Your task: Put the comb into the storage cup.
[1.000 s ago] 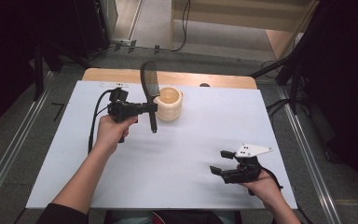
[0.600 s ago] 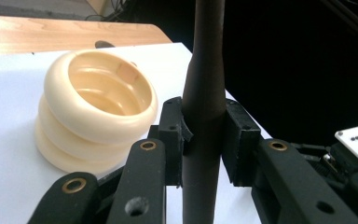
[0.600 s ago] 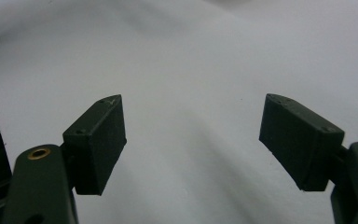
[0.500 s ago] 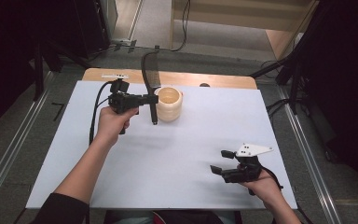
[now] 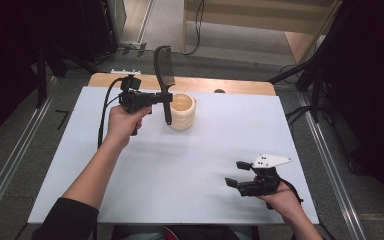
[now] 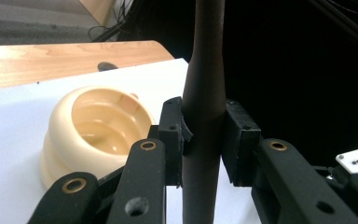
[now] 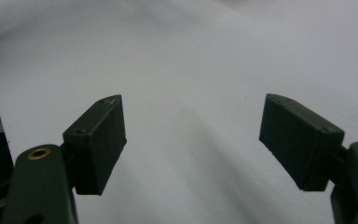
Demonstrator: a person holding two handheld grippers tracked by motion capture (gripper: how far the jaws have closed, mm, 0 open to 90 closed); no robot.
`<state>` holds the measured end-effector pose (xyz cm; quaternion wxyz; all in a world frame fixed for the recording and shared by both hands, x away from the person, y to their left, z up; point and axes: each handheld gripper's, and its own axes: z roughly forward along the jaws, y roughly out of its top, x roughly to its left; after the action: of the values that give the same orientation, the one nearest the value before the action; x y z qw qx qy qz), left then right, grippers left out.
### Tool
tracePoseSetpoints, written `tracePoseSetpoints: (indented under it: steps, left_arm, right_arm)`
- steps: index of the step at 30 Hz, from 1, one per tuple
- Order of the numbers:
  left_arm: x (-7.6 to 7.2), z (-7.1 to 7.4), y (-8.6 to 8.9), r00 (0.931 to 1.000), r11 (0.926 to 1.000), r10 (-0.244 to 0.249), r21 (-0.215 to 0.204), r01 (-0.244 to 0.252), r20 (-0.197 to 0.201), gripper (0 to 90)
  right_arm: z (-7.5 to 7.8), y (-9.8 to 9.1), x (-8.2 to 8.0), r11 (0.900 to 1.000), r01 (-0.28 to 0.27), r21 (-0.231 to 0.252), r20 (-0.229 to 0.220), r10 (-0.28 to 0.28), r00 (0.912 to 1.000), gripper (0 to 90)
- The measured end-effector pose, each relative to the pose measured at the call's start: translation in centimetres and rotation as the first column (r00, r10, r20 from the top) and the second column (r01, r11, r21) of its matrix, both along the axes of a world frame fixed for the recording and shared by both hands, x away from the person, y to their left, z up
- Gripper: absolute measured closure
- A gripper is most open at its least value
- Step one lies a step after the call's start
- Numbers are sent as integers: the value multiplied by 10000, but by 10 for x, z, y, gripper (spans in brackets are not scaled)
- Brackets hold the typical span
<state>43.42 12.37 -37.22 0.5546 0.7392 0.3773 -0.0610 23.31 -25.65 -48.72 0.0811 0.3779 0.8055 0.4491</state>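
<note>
A black comb stands upright above the far left of the table, teeth end up. My left gripper is shut on its handle, pads pressing from both sides. The handle's lower end hangs just left of a cream ribbed cup, which stands open and empty beside the jaws. Near the table's front right, my right gripper rests low over the white surface. Its jaws stand wide apart with nothing between them.
The white tabletop ends at a wooden strip along the far edge, with a small dark spot on it. Metal rails run along both sides, and cables lie on the floor beyond.
My left hand has lifted the comb and carried it a little farther from me, closer to the cup's left side. The right gripper has stayed where it was.
</note>
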Motion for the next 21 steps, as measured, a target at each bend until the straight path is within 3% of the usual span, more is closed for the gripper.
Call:
tracePoseSetpoints:
  steps: [8,21]
  left_arm:
    - [10,6,-9,9998,9995,-58,311,53,171,729]
    - [26,10,-15,9977,9988,480,105,-486,479,729]
  right_arm:
    - [-1,0,0,10000,22,-29,-47,-22,10000,209]
    - [1,-1,0,9999,121,60,102,-122,9999,211]
